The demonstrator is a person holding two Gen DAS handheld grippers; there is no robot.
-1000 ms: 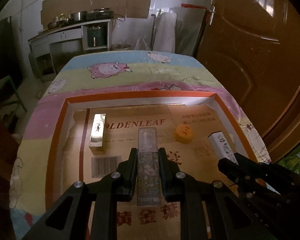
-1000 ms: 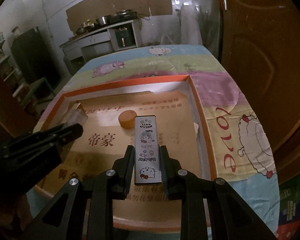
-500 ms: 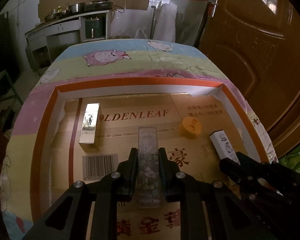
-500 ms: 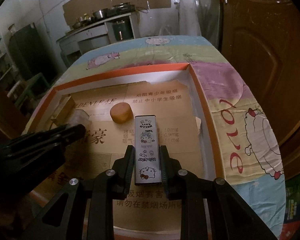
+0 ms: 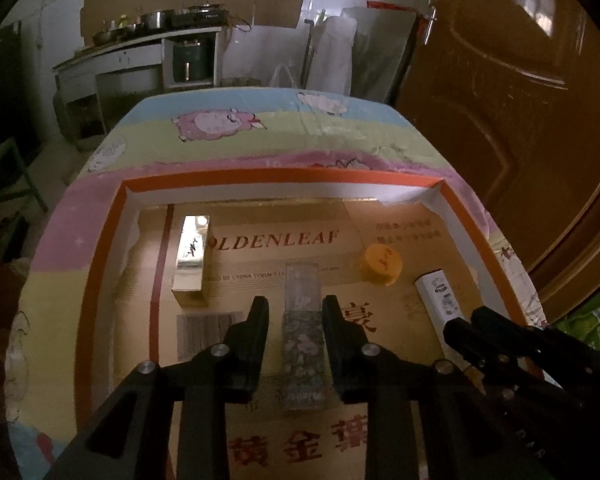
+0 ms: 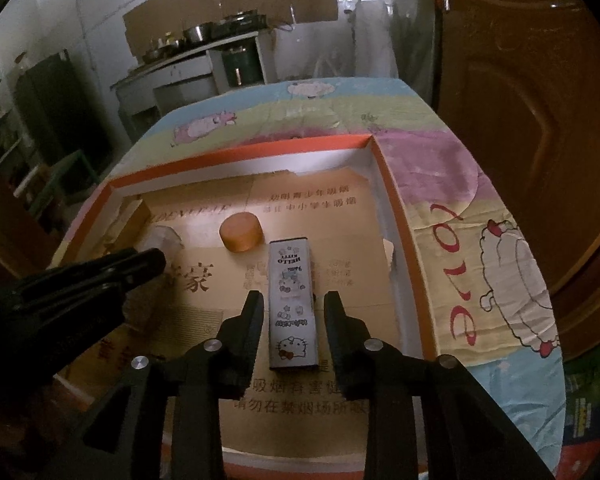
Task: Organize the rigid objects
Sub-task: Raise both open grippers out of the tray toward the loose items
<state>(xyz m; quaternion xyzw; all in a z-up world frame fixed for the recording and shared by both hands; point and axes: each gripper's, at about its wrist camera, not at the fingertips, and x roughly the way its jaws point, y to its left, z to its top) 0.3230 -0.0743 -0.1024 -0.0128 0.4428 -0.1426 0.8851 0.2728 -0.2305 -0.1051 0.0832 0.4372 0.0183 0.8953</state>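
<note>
- The left gripper has its fingers apart and opening; a gap shows on each side of the floral box, which lies flat between them on the cardboard.
- The floral box is a slim rectangular carton with a dark, speckled flower print and a paler, clear-looking far end.
- The right gripper likewise has its fingers apart and opening around the Hello Kitty box, a long white carton with cartoon print, lying flat with a gap on either side.
- Both boxes rest inside the tray, a shallow rectangular box lid with an orange rim and white inner walls, lined with flattened brown corrugated cardboard printed with "GOLDENLEAF" and red Chinese characters.
- A gold box, shiny and foil-like, lies near the tray's left wall, well apart from the floral box.
- An orange cap, a short round cylinder of matte plastic, sits between the floral box and the Hello Kitty box, touching neither.
- The tray sits on a surface covered by a cloth in pastel bands of blue, yellow and pink with cartoon sheep.
- A brown panelled wooden door stands to the right, glossy where light hits it.
</note>
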